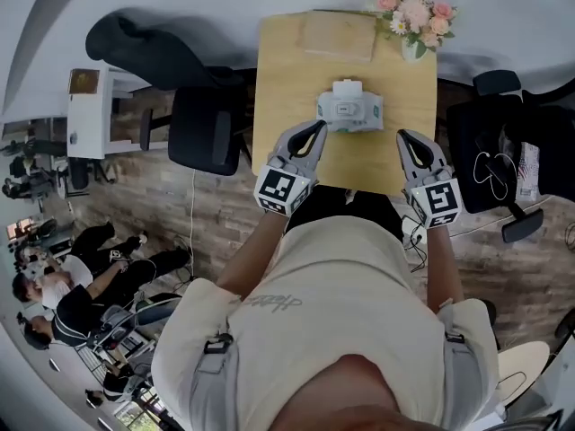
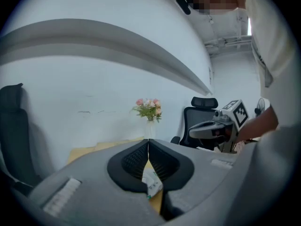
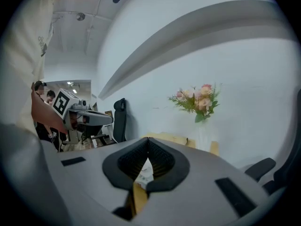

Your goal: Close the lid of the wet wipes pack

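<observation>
- White and sitting mid-table [image 1: 287, 70] between both grippers: wet wipes pack [image 1: 349, 110], its lid [image 1: 347, 88] seemingly standing up at the far edge.
- Hovering just short of it: left gripper [image 1: 318, 127] and right gripper [image 1: 405, 136], fingers [image 2: 136, 157] pressed together on each, holding nothing.
- Risking a slide: pressing the lid off-centre, with nothing pinning the light pack, probably shoving it toward the flowers [image 1: 415, 12] instead of snapping shut.

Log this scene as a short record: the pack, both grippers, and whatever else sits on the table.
pack: wet wipes pack, mid-table, lid state unclear
left gripper: jaws together, empty, near pack's left corner
right gripper: jaws together, empty, apart from pack
table: wooden, vase of flowers at far right corner
</observation>
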Demonstrator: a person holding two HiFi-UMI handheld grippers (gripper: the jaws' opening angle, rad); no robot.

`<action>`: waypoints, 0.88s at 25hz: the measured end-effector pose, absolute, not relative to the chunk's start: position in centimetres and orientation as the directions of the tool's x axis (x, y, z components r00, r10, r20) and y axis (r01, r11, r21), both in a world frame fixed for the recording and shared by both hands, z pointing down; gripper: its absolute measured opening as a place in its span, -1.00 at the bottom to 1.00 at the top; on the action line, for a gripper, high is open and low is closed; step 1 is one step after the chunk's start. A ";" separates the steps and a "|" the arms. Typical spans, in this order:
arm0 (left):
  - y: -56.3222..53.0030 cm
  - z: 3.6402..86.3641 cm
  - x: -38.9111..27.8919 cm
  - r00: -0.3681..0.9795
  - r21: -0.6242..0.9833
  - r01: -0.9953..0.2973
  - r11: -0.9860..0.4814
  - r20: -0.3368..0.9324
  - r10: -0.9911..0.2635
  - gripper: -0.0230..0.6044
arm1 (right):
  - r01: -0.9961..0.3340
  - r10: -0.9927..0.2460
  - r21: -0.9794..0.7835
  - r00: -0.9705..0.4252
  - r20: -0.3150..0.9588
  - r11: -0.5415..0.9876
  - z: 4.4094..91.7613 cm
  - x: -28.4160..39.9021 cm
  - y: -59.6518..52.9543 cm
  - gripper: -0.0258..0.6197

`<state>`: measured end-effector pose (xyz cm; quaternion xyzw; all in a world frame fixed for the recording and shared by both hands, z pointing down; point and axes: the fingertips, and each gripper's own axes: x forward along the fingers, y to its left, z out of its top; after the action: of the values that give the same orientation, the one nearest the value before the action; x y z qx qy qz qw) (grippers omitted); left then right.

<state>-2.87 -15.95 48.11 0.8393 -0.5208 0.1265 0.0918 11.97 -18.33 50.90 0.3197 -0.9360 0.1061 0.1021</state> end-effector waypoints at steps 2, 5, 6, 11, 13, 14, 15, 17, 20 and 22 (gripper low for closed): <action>-15.7 48.3 -3.9 0.387 0.028 -0.916 -0.399 0.315 -0.866 -0.87 | -0.606 -0.561 -0.134 -0.784 0.264 0.784 51.3 11.4 -19.1 -0.91; -15.1 48.9 -5.1 0.352 0.045 -0.933 -0.357 0.319 -0.880 -0.87 | -0.598 -0.548 -0.138 -0.789 0.278 0.790 51.9 10.6 -19.9 -0.91; -15.1 49.1 -5.4 0.346 0.053 -0.936 -0.348 0.320 -0.882 -0.87 | -0.597 -0.546 -0.138 -0.788 0.285 0.790 52.1 10.4 -20.0 -0.91; -15.8 49.7 -6.9 0.355 0.089 -0.934 -0.345 0.309 -0.882 -0.87 | -0.599 -0.542 -0.099 -0.773 0.331 0.794 52.0 8.8 -20.5 -0.91; -16.4 49.6 -7.1 0.376 0.099 -0.926 -0.363 0.299 -0.877 -0.87 | -0.607 -0.545 -0.094 -0.762 0.350 0.789 52.1 8.2 -20.8 -0.91; -16.6 49.6 -7.3 0.386 0.100 -0.922 -0.373 0.293 -0.875 -0.87 | -0.610 -0.545 -0.091 -0.757 0.361 0.787 52.3 7.9 -21.0 -0.91; -16.9 49.6 -7.4 0.393 0.100 -0.919 -0.381 0.289 -0.873 -0.87 | -0.612 -0.544 -0.086 -0.752 0.373 0.786 52.7 7.6 -21.2 -0.91; -17.2 49.9 -8.0 0.402 0.103 -0.915 -0.389 0.285 -0.870 -0.87 | -0.611 -0.539 -0.074 -0.743 0.396 0.788 53.5 6.8 -21.7 -0.91; -17.5 50.9 -8.9 0.409 0.110 -0.912 -0.395 0.295 -0.863 -0.87 | -0.605 -0.524 -0.075 -0.739 0.423 0.793 54.9 5.4 -22.1 -0.91; -18.0 51.5 -9.0 0.413 0.123 -0.911 -0.394 0.296 -0.861 -0.87 | -0.593 -0.508 -0.067 -0.737 0.445 0.802 55.7 4.9 -22.7 -0.91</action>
<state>-9.02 -17.95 51.48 0.8298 -0.5340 0.0925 0.1334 4.86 -22.74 55.69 0.2973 -0.9263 0.1025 0.2075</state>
